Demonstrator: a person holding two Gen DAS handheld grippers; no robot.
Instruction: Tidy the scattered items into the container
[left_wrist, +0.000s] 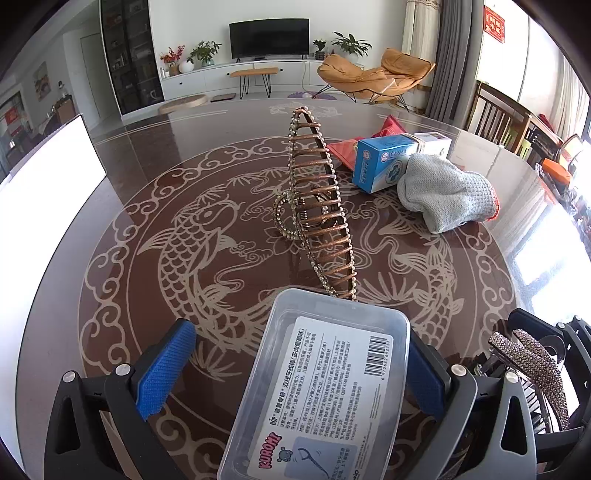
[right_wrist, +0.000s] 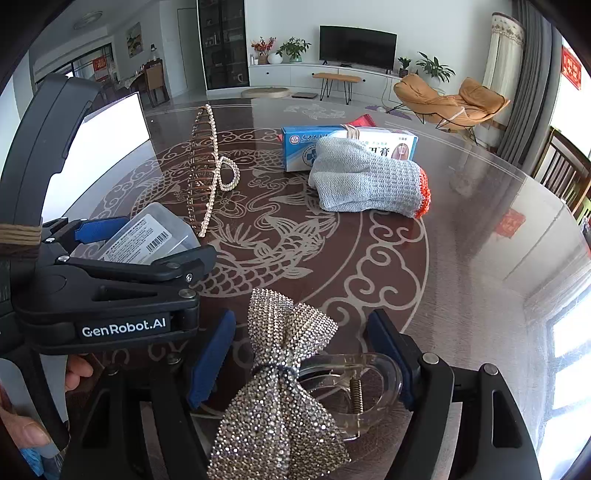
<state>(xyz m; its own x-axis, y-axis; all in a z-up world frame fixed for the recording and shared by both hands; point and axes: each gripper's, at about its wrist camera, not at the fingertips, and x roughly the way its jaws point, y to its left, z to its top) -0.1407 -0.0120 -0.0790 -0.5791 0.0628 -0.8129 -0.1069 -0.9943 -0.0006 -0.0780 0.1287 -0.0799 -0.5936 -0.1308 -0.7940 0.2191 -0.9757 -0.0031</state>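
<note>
One clear floss box (left_wrist: 317, 387) sits between spread left fingers (left_wrist: 166, 369); right fingers (right_wrist: 212, 354) flank one rhinestone bow clip (right_wrist: 280, 369), grip unclear.

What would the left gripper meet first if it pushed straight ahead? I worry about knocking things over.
Probably the rhinestone hair comb: it stands just past the floss box between the left gripper's fingers. The box would touch it first; depth is uncertain.
</note>
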